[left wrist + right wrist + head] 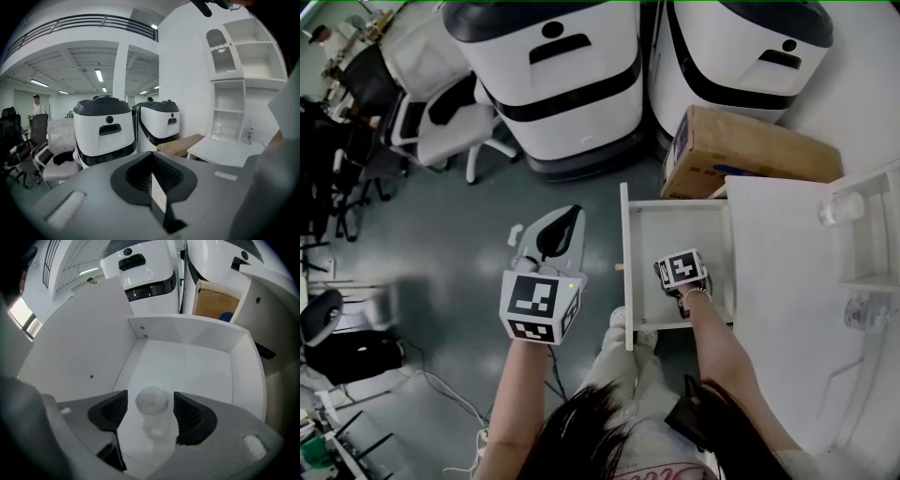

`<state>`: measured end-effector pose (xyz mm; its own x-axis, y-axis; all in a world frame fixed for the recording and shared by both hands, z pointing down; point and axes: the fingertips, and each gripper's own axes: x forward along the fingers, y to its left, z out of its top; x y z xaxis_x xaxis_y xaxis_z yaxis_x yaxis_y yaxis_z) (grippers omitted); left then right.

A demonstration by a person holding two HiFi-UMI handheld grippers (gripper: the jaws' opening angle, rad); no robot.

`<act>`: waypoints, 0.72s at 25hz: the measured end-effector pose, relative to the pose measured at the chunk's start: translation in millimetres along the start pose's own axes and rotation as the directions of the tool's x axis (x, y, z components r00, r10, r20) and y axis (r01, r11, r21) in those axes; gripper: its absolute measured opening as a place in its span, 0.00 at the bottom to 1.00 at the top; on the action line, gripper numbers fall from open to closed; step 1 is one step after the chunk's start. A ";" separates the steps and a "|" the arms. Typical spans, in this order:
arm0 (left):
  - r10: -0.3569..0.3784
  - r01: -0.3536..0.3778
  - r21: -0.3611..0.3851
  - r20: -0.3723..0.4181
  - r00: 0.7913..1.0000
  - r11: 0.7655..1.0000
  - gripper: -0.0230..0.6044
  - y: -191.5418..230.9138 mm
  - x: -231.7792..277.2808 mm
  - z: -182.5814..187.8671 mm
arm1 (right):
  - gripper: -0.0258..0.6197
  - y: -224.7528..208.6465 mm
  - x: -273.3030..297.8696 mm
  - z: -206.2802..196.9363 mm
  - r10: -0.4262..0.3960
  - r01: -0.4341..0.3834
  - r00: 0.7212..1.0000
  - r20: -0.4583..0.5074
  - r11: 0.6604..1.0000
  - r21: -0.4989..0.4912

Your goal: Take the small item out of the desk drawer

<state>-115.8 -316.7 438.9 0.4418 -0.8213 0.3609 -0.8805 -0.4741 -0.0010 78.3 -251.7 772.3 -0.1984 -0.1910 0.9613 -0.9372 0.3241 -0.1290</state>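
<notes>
Though the head view hides it, the open right claw (150, 401) straddles a small bottle (153, 425).

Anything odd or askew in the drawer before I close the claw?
Nothing stands out. The small translucent white plastic bottle sits inside the open right claw, untouched, in the white desk drawer. No spill or damage shows. Whether it stands upright or lies down is unclear.

Bright, even light (fisheye-warped edges)
</notes>
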 end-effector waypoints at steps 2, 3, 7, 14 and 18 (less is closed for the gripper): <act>0.001 -0.001 0.001 -0.008 1.000 1.000 0.06 1.7 -1.3 -3.0 | 0.51 1.4 8.2 -0.6 0.023 -0.022 1.000 -0.014 1.000 0.011; 0.003 -0.003 -0.001 -0.012 1.000 1.000 0.06 2.7 -2.1 -4.6 | 0.50 0.3 10.5 -1.4 0.024 -0.023 0.999 -0.024 1.000 0.014; 0.010 -0.010 -0.012 -0.019 1.000 1.000 0.06 5.6 -4.3 -9.8 | 0.33 -3.3 13.9 -3.1 0.015 -0.014 0.999 -0.049 1.000 0.019; 0.002 -0.002 -0.012 -0.025 1.000 1.000 0.06 3.4 -3.5 -10.4 | 0.30 -6.3 12.7 -0.2 0.014 -0.012 0.998 -0.059 0.999 0.037; -0.006 0.006 -0.007 -0.021 1.000 1.000 0.06 1.2 -4.3 -6.8 | 0.29 -3.7 8.9 -1.5 0.017 -0.015 0.998 -0.060 0.999 0.029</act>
<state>-120.0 -311.6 443.8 0.4433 -0.8117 0.3803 -0.8792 -0.4764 0.0080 80.4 -253.3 781.8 -0.1964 -0.1292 0.9720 -0.9421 0.2997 -0.1505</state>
